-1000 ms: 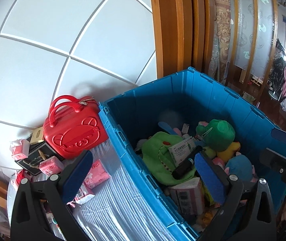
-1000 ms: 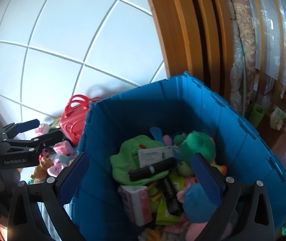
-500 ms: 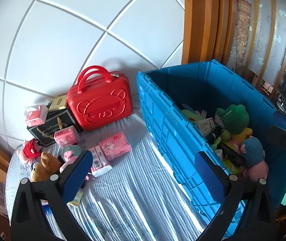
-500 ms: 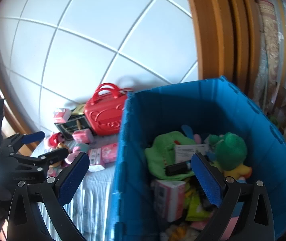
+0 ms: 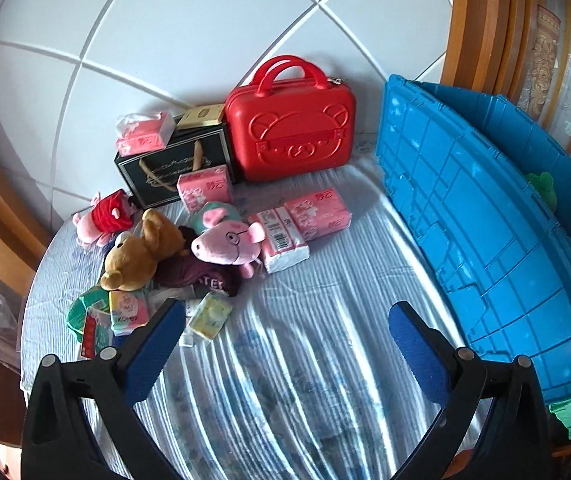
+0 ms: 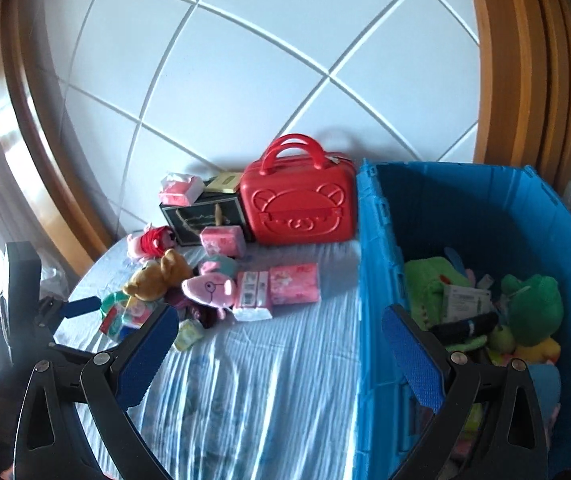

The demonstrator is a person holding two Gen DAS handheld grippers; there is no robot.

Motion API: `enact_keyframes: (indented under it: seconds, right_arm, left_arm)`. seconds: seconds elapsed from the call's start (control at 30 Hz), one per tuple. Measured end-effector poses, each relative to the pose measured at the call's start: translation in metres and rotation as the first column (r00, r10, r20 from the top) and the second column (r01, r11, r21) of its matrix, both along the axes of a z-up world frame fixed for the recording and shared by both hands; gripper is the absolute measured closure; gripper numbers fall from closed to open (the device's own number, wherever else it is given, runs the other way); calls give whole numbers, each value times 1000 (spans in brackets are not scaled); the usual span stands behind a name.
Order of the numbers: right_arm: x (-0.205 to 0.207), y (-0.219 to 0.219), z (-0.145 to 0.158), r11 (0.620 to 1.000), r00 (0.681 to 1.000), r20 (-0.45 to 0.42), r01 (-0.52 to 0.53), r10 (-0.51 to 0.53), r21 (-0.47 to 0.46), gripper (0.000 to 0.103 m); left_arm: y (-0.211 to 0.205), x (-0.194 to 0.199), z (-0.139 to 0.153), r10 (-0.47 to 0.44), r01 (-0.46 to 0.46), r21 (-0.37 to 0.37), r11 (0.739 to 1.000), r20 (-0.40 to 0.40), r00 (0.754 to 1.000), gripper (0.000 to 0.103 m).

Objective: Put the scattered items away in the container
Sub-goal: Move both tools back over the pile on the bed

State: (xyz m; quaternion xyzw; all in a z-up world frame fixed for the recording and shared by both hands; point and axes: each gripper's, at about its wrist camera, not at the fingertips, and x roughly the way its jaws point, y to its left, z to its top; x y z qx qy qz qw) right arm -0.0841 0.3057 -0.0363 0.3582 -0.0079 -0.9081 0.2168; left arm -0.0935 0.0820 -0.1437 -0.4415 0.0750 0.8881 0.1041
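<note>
Scattered toys and tissue packs (image 5: 317, 213) are heaped at the left of the striped cloth (image 5: 305, 340), the pink pig plush (image 5: 227, 242) nearest. Both the left gripper (image 5: 285, 338) and right gripper (image 6: 279, 342) are held spread and empty. A reach-and-pinch is judged next, then carriage rightward into the blue crate (image 6: 369, 280).

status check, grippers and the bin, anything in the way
Left gripper open, empty. Right gripper open, empty. Blue bin part full; toys and pink tissue packs loose on the cloth. Nothing blocking.
</note>
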Motion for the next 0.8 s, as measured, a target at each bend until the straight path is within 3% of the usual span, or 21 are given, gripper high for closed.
enact_keyframes:
  seconds: [0.2, 0.4, 0.57, 0.7, 0.8]
  right_arm:
    - [-7, -56, -31, 998, 998, 28, -54, 53, 33, 0]
    - [-26, -103, -88, 994, 992, 99, -87, 80, 72, 0]
    - [-41, -132, -140, 987, 981, 172, -114, 94, 111, 0]
    - [-49, -148, -177, 983, 971, 220, -124, 92, 135, 0]
    - [-53, -156, -199, 981, 965, 248, -126, 87, 147, 0]
  left_arm:
    - [-50, 6, -49, 42, -41, -25, 999, 22, 999, 0]
    - [-99, -3, -101, 115, -115, -12, 993, 39, 993, 2]
    - [-132, -24, -149, 155, -155, -2, 988, 63, 986, 19]
    - [-142, -45, -186, 134, -133, -20, 991, 72, 988, 31]
    - [-145, -59, -213, 112, -109, -50, 993, 74, 991, 45]
